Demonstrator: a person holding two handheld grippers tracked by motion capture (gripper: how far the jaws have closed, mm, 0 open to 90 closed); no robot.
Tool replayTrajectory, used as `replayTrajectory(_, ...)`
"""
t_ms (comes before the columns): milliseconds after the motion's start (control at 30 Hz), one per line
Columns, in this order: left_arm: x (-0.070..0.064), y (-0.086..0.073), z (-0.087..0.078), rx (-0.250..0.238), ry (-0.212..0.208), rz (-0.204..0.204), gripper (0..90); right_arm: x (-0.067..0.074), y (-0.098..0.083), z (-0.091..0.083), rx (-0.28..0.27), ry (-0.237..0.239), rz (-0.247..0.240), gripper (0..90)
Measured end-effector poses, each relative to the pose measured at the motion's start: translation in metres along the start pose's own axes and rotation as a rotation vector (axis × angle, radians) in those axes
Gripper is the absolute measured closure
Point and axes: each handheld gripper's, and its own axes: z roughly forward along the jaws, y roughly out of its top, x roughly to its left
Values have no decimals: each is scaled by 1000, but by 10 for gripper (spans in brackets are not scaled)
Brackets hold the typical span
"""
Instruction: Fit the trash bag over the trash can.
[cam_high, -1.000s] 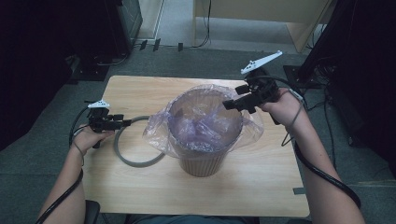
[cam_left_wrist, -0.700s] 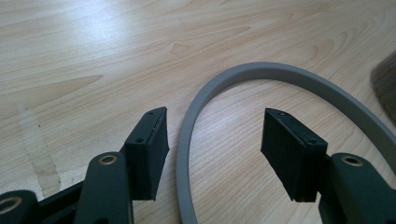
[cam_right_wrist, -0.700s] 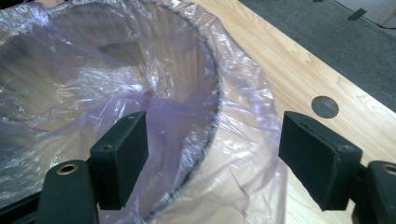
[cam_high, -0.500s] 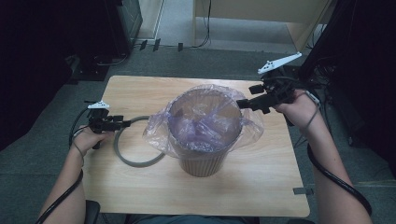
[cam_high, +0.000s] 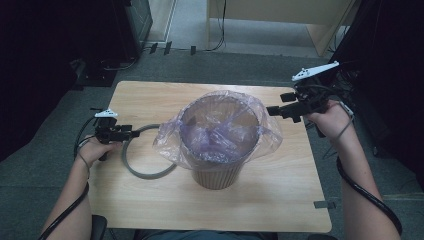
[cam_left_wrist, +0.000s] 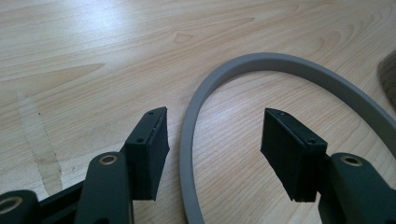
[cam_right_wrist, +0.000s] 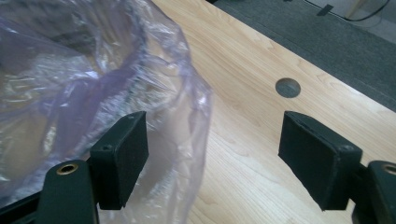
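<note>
- Left gripper (cam_high: 134, 133) sits low at the table's left edge, jaws spread wide, nothing pinched.
- In the left gripper view the grey ring (cam_left_wrist: 280, 65) curves on the wood between those open jaws; its band runs just beside the left pad, and no pad presses on it.
- Right gripper (cam_high: 270, 111) hangs at the bin's right side, jaws parted too, gripping nothing.
- The right gripper view has the clear purple-tinted bag (cam_right_wrist: 93, 84) bulging up against the left pad, its loose edge draping into the gap; the other pad stands well clear over bare wood.
- That bag lines the brown bin (cam_high: 217, 175), which stands upright in the middle of the table (cam_high: 280, 210), the plastic folded out over the rim all round.
- The grey ring lies flat on the tabletop just left of the bin, one part tucked under the bag's overhang.
- A round dark plug (cam_right_wrist: 287, 87) sits in the wood past the right jaws.
</note>
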Motion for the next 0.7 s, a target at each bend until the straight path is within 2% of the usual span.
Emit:
replayTrajectory(433,0,-1,1,-2,-5,-5,406,-20,-21,5,11,-40,38,241)
replayTrajectory(700,2,-3,1,-6,-3,-16,406,-24,-32,20,26,-49,43,240)
